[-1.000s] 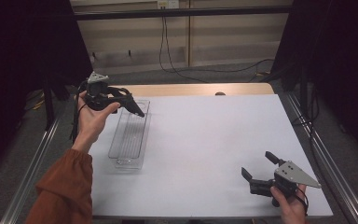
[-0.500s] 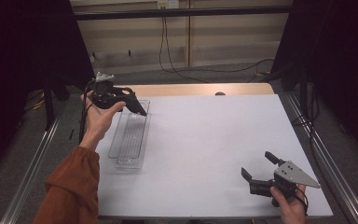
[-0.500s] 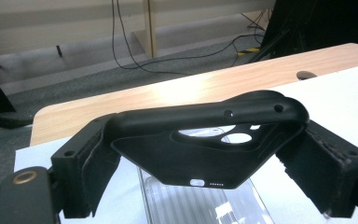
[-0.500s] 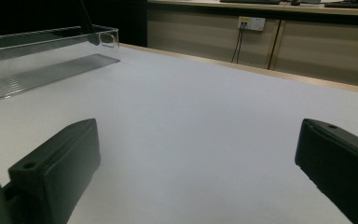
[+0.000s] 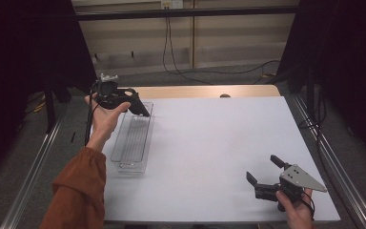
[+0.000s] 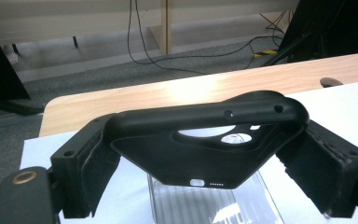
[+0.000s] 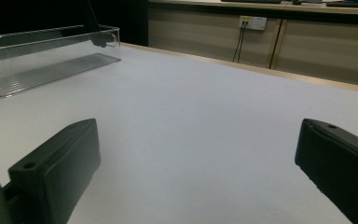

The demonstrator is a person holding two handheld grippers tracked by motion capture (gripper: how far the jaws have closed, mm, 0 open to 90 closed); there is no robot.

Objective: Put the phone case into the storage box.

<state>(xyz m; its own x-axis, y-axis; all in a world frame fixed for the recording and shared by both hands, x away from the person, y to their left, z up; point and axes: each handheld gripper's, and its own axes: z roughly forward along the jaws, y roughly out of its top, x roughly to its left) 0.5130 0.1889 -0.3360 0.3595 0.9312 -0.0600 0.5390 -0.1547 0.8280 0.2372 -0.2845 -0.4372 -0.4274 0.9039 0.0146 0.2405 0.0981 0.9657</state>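
Note:
A black phone case (image 6: 205,140) with a camera cut-out is clamped crosswise between the jaws of my left gripper (image 5: 124,101), which is shut on it. The case (image 5: 138,105) hangs just above the far end of a clear plastic tray (image 5: 133,138) at the table's left side. In the left gripper view the tray (image 6: 205,205) lies right under the case. My right gripper (image 5: 265,171) rests low near the front right corner of the white table, open, with bare table between its fingers (image 7: 56,172).
The white table top (image 5: 209,143) ends at a wooden strip (image 5: 195,91) along the far side. Metal rails (image 5: 333,162) run beside both long edges. The tray (image 7: 42,56) stands far left in the right gripper view. Cables hang on the back wall.
My left gripper, with the case in it, has shifted slightly to the right and a little farther, over the tray's far end. The right gripper has stayed still.

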